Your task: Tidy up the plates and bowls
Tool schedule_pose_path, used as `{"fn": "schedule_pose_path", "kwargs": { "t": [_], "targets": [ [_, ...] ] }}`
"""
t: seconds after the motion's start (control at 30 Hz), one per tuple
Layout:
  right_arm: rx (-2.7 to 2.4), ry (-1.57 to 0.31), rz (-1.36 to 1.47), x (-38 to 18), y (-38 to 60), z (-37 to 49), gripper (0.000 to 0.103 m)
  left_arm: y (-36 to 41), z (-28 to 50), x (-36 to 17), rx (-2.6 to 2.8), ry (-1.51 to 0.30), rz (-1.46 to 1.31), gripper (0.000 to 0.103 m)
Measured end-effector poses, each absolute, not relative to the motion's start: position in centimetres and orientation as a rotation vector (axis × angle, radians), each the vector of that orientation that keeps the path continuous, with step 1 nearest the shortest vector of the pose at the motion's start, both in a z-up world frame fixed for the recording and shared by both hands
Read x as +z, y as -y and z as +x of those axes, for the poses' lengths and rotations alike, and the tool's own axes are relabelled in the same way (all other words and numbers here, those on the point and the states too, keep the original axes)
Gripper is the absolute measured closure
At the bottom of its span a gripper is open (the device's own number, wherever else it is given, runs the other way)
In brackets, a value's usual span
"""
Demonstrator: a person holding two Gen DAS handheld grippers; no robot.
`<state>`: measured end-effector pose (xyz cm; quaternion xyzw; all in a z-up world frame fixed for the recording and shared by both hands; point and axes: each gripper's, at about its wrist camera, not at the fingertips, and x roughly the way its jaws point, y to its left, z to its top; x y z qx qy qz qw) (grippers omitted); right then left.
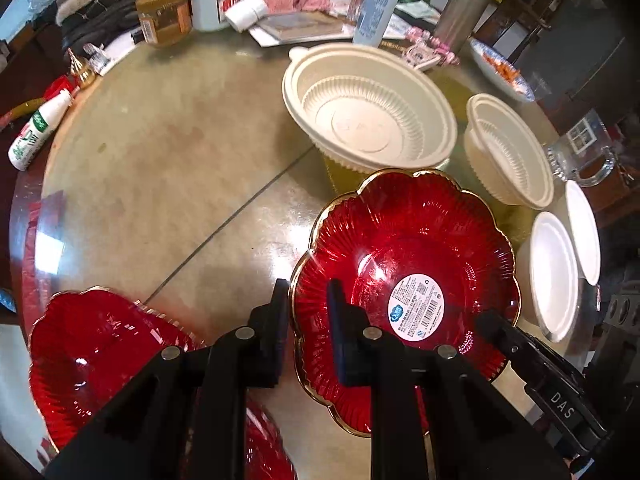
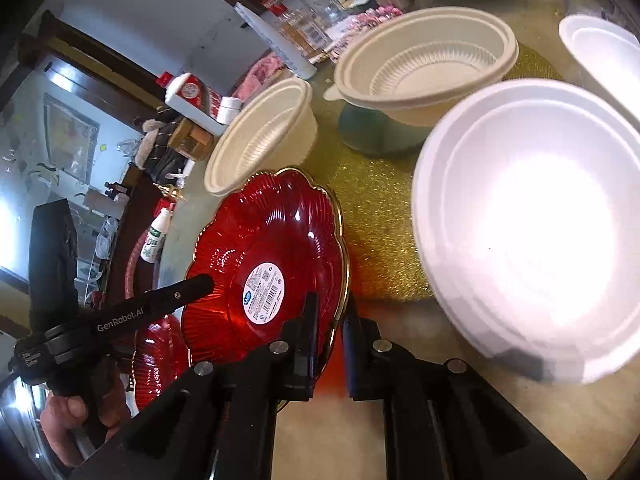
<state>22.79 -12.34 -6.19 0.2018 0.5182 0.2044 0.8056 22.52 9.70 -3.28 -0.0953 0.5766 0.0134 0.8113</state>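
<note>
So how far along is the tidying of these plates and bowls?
Early, it seems. Both grippers straddle one red plate with a sticker: the left gripper over its near rim, the right gripper over the opposite gold edge. Another red plate sits apart. The two cream ribbed bowls and white foam plates look unstacked.

Your left gripper (image 1: 308,308) straddles the gold-trimmed rim of the red scalloped glass plate (image 1: 404,240), while your right gripper (image 2: 330,320) pinches its opposite edge (jaws nearly together there).
</note>
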Motion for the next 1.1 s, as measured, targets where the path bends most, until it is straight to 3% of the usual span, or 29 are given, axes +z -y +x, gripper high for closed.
{"fn": "schedule_pose_path", "kwargs": {
  "t": [0.57,1.1],
  "targets": [
    [0.549,-1.001,0.310,-0.2,7.5,16.4,0.093,-15.2,13.0,2.4,0.052,-1.033,-0.325,0.087],
    [0.674,-0.997,0.162,0.2,-2.2,12.2,0.093,-22.6,5.0,1.3,0.207,-0.911,-0.441,0.087]
  ]
}}
